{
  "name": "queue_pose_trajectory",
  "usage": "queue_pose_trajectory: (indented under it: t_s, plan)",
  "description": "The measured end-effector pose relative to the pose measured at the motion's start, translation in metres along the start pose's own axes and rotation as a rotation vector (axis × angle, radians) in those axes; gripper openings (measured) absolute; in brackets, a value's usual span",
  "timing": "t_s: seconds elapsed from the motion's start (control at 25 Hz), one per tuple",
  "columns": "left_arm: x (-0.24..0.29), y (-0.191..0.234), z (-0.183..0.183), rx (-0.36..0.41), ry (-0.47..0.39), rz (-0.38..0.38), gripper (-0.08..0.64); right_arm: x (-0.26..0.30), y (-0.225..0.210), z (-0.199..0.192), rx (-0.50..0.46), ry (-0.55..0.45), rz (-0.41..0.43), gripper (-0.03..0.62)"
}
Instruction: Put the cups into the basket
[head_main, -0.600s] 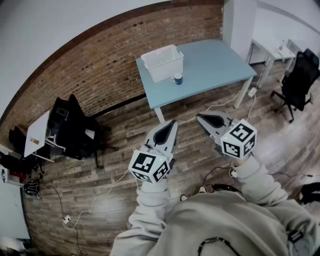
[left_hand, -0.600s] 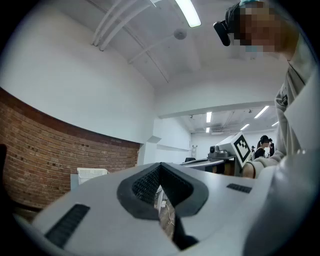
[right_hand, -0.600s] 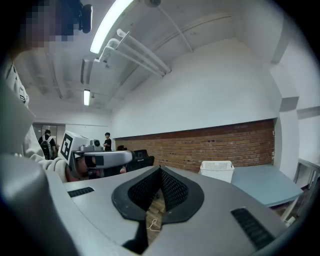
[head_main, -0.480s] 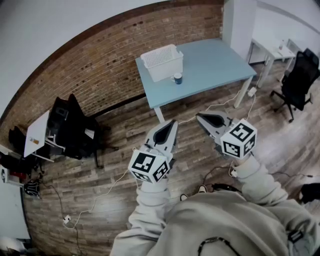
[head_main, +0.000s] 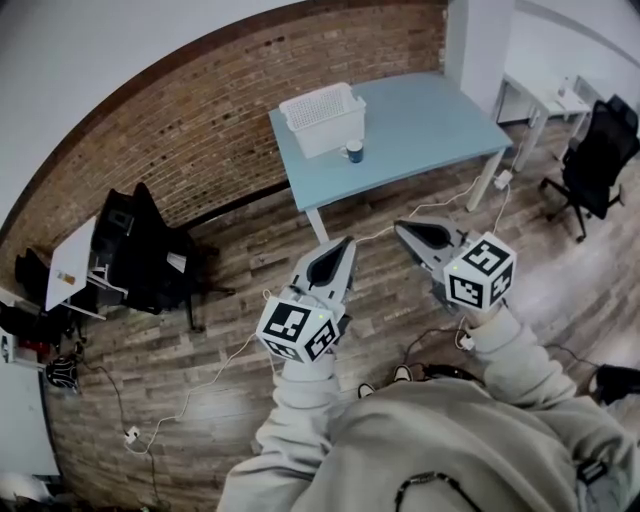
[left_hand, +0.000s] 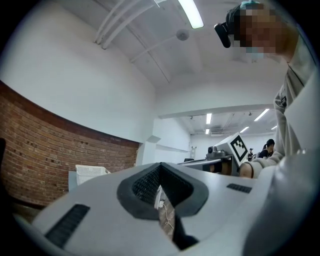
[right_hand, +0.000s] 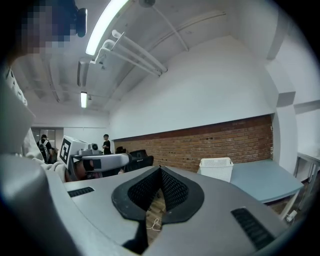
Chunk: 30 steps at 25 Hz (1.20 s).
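Note:
A white perforated basket (head_main: 322, 118) stands on the light blue table (head_main: 420, 125), at its far left end. Beside it on the table is a dark blue cup (head_main: 353, 151) with a white rim. Both grippers hover over the wooden floor, well short of the table. My left gripper (head_main: 345, 243) is shut and empty, its jaws pointing toward the table. My right gripper (head_main: 400, 230) is shut with nothing in it as well. The basket (right_hand: 216, 167) also shows in the right gripper view and, small, the basket (left_hand: 90, 171) in the left gripper view.
A white cable (head_main: 225, 365) runs across the wooden floor beneath the grippers. A black office chair (head_main: 598, 160) and a white desk (head_main: 545, 100) stand at the right. Dark bags and a small white table (head_main: 70, 270) sit at the left by the brick wall (head_main: 200, 110).
The view has shifted slightly, and the table and basket sit a little higher in the frame. Both grippers stay shut and in nearly the same pose.

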<state>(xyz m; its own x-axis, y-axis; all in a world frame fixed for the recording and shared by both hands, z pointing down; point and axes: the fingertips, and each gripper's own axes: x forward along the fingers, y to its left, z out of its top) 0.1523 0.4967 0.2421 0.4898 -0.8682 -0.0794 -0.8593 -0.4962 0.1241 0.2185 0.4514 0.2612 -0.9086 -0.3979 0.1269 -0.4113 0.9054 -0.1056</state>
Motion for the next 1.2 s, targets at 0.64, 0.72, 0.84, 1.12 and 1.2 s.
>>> queue_pose_trajectory:
  t_s: [0.64,0.72,0.84,1.12,1.2]
  plan:
    - [0.050,0.006,-0.016,-0.016,0.058,0.061,-0.002,-0.019,-0.043,0.000,0.033,0.004,-0.003,0.008]
    - [0.059,0.002,-0.013,-0.005,0.045,0.062,-0.002,-0.024,-0.052,0.000,0.038,0.005,-0.003,0.008]
    - [0.070,-0.007,-0.006,0.026,0.020,0.062,-0.002,-0.030,-0.066,-0.004,0.063,0.003,0.002,0.008]
    - [0.082,-0.011,-0.005,0.048,0.007,0.087,-0.002,-0.033,-0.081,-0.009,0.109,-0.028,0.050,0.008]
    - [0.086,-0.007,-0.003,0.046,-0.001,0.096,-0.002,-0.033,-0.084,-0.006,0.100,-0.033,0.063,0.008]
